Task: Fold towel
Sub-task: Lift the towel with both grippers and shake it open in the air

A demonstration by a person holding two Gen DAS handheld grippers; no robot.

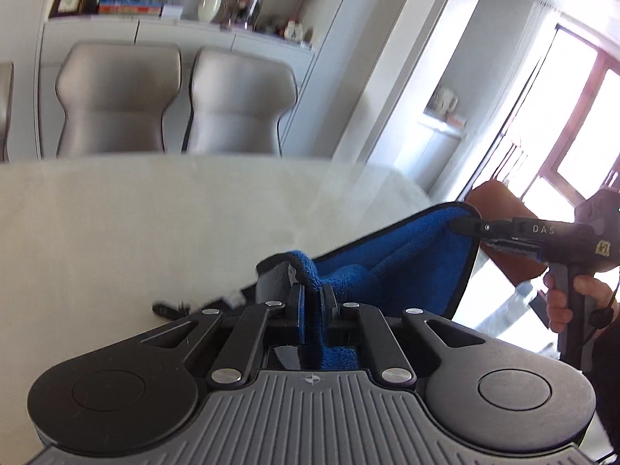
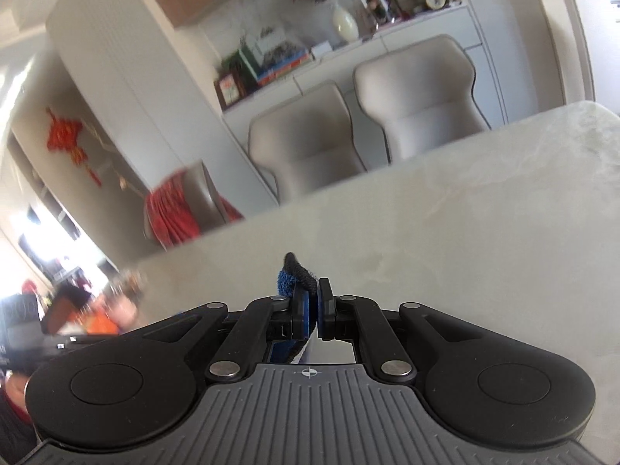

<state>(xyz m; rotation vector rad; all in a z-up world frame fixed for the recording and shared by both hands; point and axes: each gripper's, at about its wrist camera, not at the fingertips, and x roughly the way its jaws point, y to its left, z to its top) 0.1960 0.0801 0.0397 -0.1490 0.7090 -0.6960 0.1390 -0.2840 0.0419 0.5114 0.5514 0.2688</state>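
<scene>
Blue towel (image 1: 391, 267) held clear above the pale bench (image 1: 135, 232), one corner pinched in the left claw (image 1: 312, 302), the other in the right claw (image 2: 312, 306); both claws are clamped tight on cloth. For a clean fold, carry both corners level and taut, then lay them squarely onto the far edge.

"DAS" on right gripper (image 1: 465, 228) body.

black linkage gripper (image 1: 312, 302), silver rivets, ribbed grey base.
</scene>
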